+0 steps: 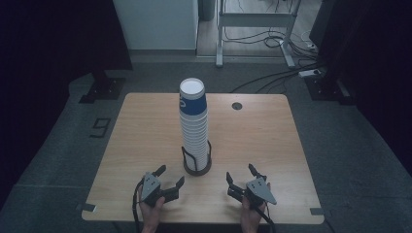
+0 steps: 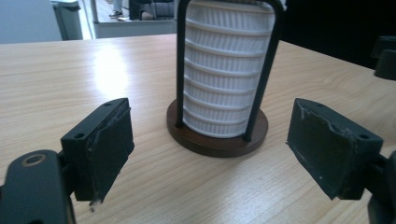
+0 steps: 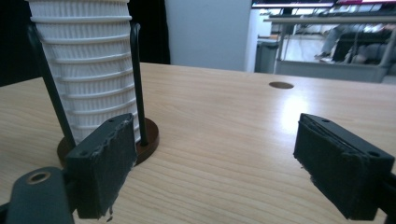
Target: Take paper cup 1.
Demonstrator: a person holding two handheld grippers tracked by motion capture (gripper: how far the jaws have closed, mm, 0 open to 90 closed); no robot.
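Fingers: both pairs apart, empty | left gripper, right gripper flank cup stack | near table edge

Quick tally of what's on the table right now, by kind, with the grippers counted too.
Cup stack: 1 (single cups too tightly nested to count)
Holder with dark round base and black wire uprights: 1
Grippers: 2, left gripper and right gripper, both open, empty, near the table edge
Total: 4

cup stack in holder stands on table, between both hand-held grippers.
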